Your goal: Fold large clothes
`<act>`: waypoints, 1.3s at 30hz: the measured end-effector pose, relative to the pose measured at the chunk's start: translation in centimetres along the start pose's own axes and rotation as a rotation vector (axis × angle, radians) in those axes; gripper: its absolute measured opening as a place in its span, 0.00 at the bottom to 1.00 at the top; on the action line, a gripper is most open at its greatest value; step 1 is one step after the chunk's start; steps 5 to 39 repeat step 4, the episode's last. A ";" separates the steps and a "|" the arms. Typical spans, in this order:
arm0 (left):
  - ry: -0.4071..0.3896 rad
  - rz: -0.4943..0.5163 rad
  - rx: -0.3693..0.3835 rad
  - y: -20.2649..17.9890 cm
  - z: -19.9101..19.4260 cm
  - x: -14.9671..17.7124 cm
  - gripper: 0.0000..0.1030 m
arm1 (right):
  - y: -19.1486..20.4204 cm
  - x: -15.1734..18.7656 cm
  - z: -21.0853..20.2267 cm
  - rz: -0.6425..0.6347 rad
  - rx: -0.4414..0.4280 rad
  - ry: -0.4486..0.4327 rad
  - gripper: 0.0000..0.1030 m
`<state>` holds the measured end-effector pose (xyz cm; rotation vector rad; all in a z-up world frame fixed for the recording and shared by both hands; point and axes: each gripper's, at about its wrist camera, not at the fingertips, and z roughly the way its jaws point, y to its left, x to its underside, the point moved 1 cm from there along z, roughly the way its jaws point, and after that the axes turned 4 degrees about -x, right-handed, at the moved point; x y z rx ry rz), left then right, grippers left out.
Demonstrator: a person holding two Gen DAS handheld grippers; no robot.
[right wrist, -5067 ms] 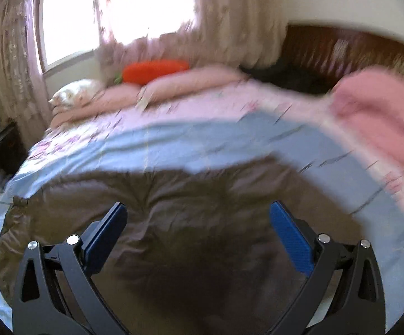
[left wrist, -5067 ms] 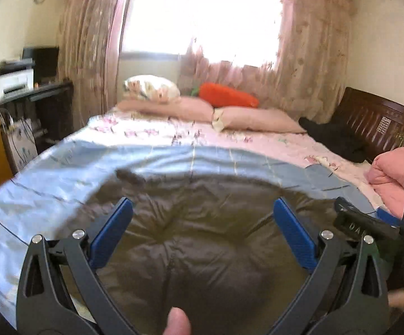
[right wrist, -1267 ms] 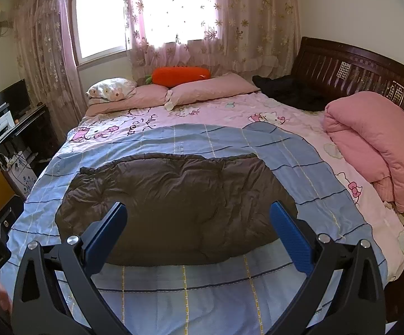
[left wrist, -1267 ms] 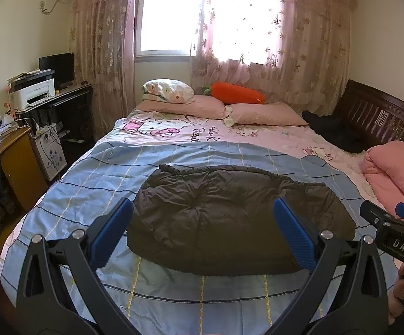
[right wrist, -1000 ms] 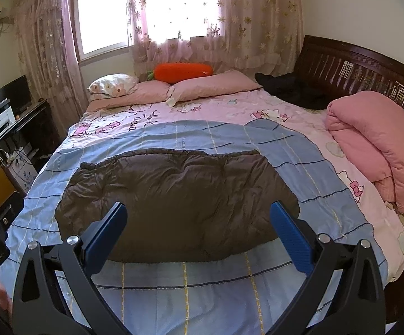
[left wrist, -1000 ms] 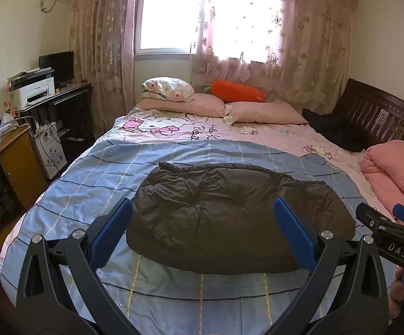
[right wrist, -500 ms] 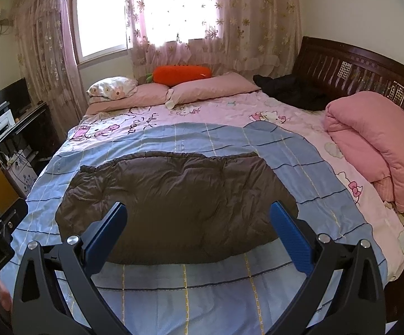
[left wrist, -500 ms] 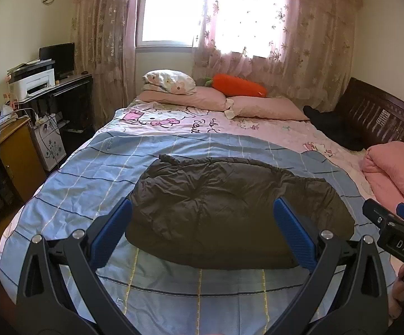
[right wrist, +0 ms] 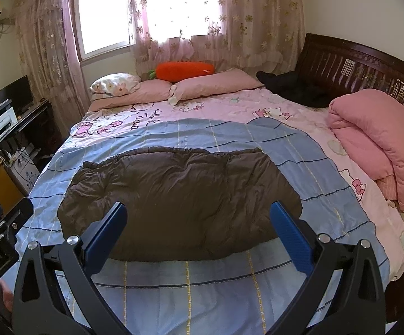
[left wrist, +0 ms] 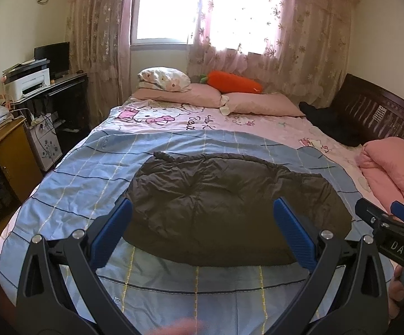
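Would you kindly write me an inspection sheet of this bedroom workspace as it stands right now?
Surface: bed with blue checked sheet over a pink cartoon sheet.
Job's things: brown padded garment lies folded on the blue sheet, untouched.
Clutter: folded pink quilt, pink pillows, floral pillow, carrot plush, black garment by the headboard.
Grippers: left tool and right tool both open, above the near bed edge, holding nothing.
Cables: tangle beside the desk.
Surroundings: printer, monitor, curtains.
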<state>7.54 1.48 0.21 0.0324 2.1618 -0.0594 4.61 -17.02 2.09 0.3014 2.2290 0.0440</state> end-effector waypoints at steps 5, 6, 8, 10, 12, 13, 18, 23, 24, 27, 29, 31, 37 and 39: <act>0.008 0.007 -0.002 -0.3 0.0 0.1 0.98 | 0.1 0.1 0.0 -0.002 -0.002 0.003 0.99; 0.008 0.007 -0.002 -0.3 0.0 0.1 0.98 | 0.1 0.1 0.0 -0.002 -0.002 0.003 0.99; 0.008 0.007 -0.002 -0.3 0.0 0.1 0.98 | 0.1 0.1 0.0 -0.002 -0.002 0.003 0.99; 0.008 0.007 -0.002 -0.3 0.0 0.1 0.98 | 0.1 0.1 0.0 -0.002 -0.002 0.003 0.99; 0.008 0.007 -0.002 -0.3 0.0 0.1 0.98 | 0.1 0.1 0.0 -0.002 -0.002 0.003 0.99; 0.008 0.007 -0.002 -0.3 0.0 0.1 0.98 | 0.1 0.1 0.0 -0.002 -0.002 0.003 0.99; 0.008 0.007 -0.002 -0.3 0.0 0.1 0.98 | 0.1 0.1 0.0 -0.002 -0.002 0.003 0.99; 0.008 0.007 -0.002 -0.3 0.0 0.1 0.98 | 0.1 0.1 0.0 -0.002 -0.002 0.003 0.99; 0.008 0.007 -0.002 -0.3 0.0 0.1 0.98 | 0.1 0.1 0.0 -0.002 -0.002 0.003 0.99; 0.008 0.007 -0.002 -0.3 0.0 0.1 0.98 | 0.1 0.1 0.0 -0.002 -0.002 0.003 0.99; 0.008 0.007 -0.002 -0.3 0.0 0.1 0.98 | 0.1 0.1 0.0 -0.002 -0.002 0.003 0.99; 0.008 0.007 -0.002 -0.3 0.0 0.1 0.98 | 0.1 0.1 0.0 -0.002 -0.002 0.003 0.99; 0.008 0.007 -0.002 -0.3 0.0 0.1 0.98 | 0.1 0.1 0.0 -0.002 -0.002 0.003 0.99; 0.008 0.007 -0.002 -0.3 0.0 0.1 0.98 | 0.1 0.1 0.0 -0.002 -0.002 0.003 0.99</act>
